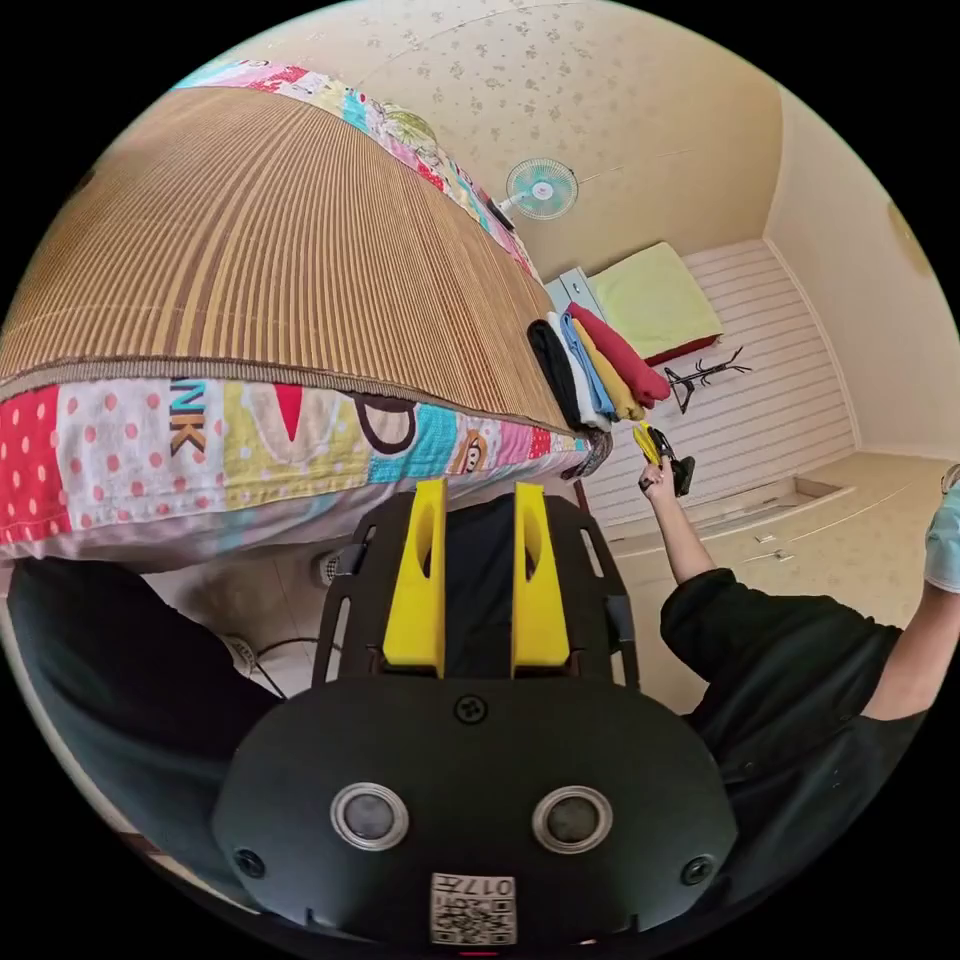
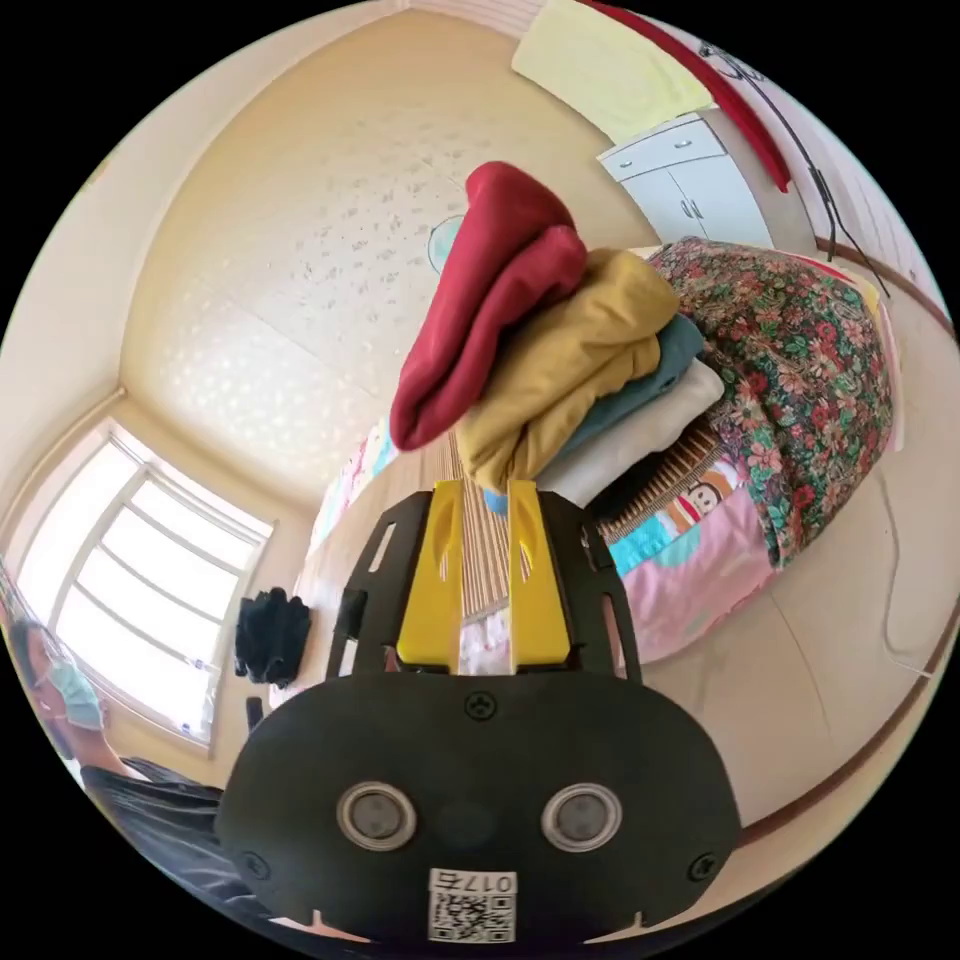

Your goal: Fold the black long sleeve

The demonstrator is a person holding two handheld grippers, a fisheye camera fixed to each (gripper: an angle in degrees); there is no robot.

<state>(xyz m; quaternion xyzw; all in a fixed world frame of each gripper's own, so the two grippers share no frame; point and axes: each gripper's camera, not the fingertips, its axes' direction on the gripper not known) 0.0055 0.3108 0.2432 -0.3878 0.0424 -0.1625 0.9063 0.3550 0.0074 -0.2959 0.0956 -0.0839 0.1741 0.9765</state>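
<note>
Nearly finished, by the look of things. Black long sleeve (image 1: 556, 372) already folded, lying at the edge of a stack of folded red, mustard, blue and white clothes (image 2: 560, 340) on the ribbed bamboo bed mat (image 1: 270, 280). Left tool (image 1: 478, 570) and right tool (image 2: 485, 575) parted, gripping nothing.

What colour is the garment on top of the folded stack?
Dark red garment, lying on a mustard-yellow one; it shows best in the right gripper view.
</note>
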